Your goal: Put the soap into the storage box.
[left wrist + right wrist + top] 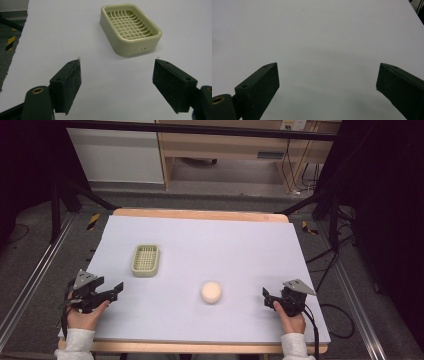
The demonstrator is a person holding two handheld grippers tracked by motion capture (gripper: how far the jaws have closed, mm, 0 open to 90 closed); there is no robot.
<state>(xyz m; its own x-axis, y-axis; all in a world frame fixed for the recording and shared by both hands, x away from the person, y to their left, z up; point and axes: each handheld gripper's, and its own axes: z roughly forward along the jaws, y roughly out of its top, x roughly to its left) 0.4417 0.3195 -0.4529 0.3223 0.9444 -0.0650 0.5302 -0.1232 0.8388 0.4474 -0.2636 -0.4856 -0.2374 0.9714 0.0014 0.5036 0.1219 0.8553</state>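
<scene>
Both claws gape wide; soap dish (pixel 130 28) seems empty, pale round lump (pixel 211 291) lies apart.

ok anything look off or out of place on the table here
Nothing stands out. The soap dish sits flat and empty, the round soap lies apart on the white table, and the left gripper and right gripper are open.

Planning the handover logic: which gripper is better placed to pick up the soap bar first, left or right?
Probably right. In the high view the right gripper sits open, level with the soap bar with bare table between. The left gripper is farther off, its jaws aimed at the soap dish.
</scene>
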